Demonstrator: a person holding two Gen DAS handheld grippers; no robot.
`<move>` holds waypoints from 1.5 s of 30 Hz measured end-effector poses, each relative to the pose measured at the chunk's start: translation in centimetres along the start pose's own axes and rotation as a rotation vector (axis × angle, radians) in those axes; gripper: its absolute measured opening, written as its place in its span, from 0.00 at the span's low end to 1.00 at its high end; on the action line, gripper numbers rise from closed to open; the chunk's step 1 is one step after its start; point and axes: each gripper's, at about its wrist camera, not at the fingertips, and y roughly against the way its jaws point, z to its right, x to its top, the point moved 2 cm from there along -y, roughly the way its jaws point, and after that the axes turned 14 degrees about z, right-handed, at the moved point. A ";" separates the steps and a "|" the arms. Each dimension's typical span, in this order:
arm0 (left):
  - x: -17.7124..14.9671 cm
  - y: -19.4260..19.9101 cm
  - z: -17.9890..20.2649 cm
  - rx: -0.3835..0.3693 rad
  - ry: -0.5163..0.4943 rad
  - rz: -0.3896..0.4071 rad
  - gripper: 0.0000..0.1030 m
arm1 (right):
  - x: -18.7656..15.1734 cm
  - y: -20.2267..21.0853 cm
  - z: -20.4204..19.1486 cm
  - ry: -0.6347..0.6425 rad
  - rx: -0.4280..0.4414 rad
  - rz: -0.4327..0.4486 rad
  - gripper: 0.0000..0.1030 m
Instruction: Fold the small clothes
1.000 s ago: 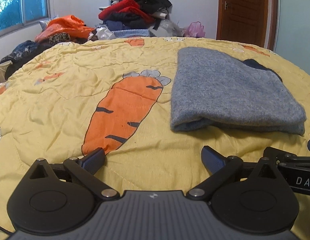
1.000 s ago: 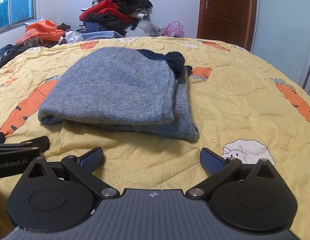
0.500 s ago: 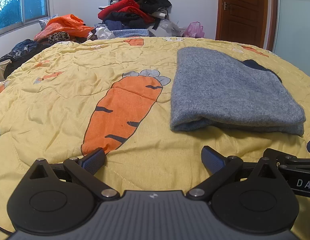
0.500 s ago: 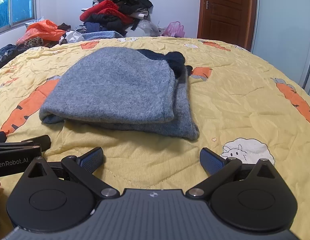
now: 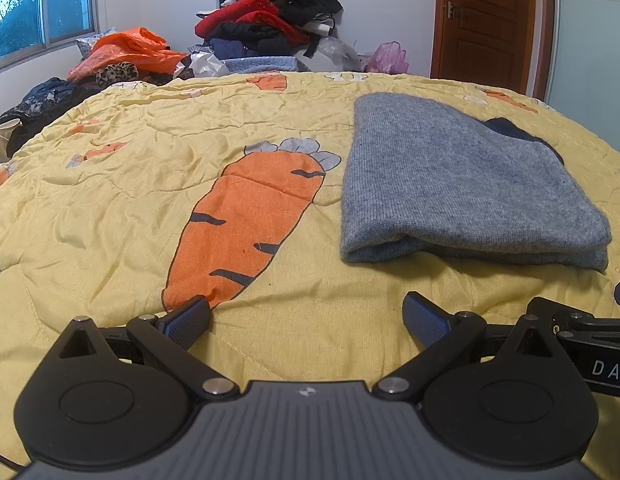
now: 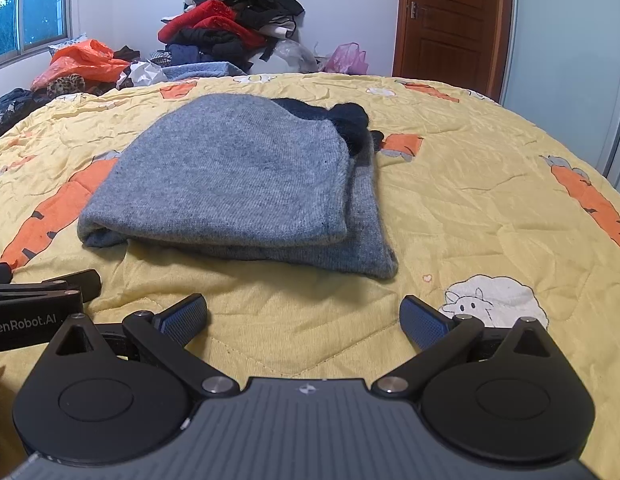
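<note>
Right wrist view centres on the grey knit garment [image 6: 246, 184], which lies folded in flat layers on the yellow carrot-print quilt [image 6: 469, 208] of the bed. A dark navy piece [image 6: 349, 120] sticks out from under the garment's far edge, touching it. On the side of the garment toward the camera, the right claw [image 6: 304, 316] hangs just above the quilt with its two blue-padded fingers spread wide and nothing between them, apart from the garment's near hem. Beside that hem, a sheep print [image 6: 489, 300] shows on the quilt.

Left wrist view has the same garment [image 5: 461, 184] to the right of a large orange carrot print [image 5: 246, 224]. The left claw [image 5: 306, 316] is likewise spread open and empty, short of the garment's near folded edge. Beyond the garment's far side, past the bed, a heap of clothes [image 5: 270, 12] rests against the wall, with a wooden door [image 5: 489, 20] to its right and a window [image 5: 38, 4] to its left.
</note>
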 end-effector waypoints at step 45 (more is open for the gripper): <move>0.1 -0.2 0.0 -0.012 -0.011 -0.007 1.00 | -0.1 0.1 0.1 -0.007 -0.008 0.002 1.00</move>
